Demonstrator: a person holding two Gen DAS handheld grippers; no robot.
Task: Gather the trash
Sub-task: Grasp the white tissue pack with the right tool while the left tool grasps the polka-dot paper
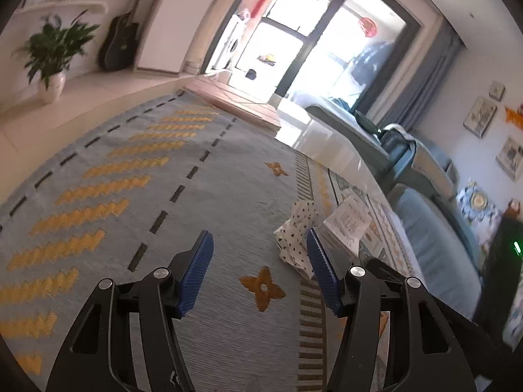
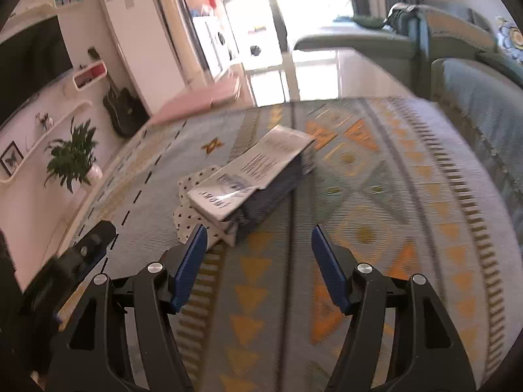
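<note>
Left tool [image 1: 260, 245]: nearest the lens in the left wrist view; black arms, blue ribbed pads, jaws standing moderately wide with nothing between them, only rug showing in the gap.
Right tool [image 2: 258, 238]: same build, nearest the lens in the right wrist view; jaws moderately wide and empty, hanging over the rug's patterned border.
Rug [image 1: 202, 196]: largest thing on the floor; pale blue, with yellow zigzag rows toward 9 o'clock, black dashed lines, and brown star motifs; a border of orange triangles and diamonds fills the right wrist view.
Sofa [image 1: 434, 228]: blue-grey, running along the rug's edge at 3 o'clock in the left wrist view.
Refrigerator [image 2: 140, 32]: white, upright at 11 o'clock in the right wrist view.
Guitar [image 1: 119, 45]: black, leaning on the wall at 11 o'clock.
Potted plant [image 1: 54, 55]: green leaves in a white pot, at 10 o'clock on the floor beside the wall.
Printed package [image 2: 258, 166]: white top with dark print, blue sides; lies on the rug at 12 o'clock from the right tool, resting partly on the spotted wrapper.
Spotted wrapper [image 1: 295, 238]: white with black dots, crumpled on the rug; in the left wrist view its edge is hidden behind the left tool's right-hand pad, at about 1 o'clock.
</note>
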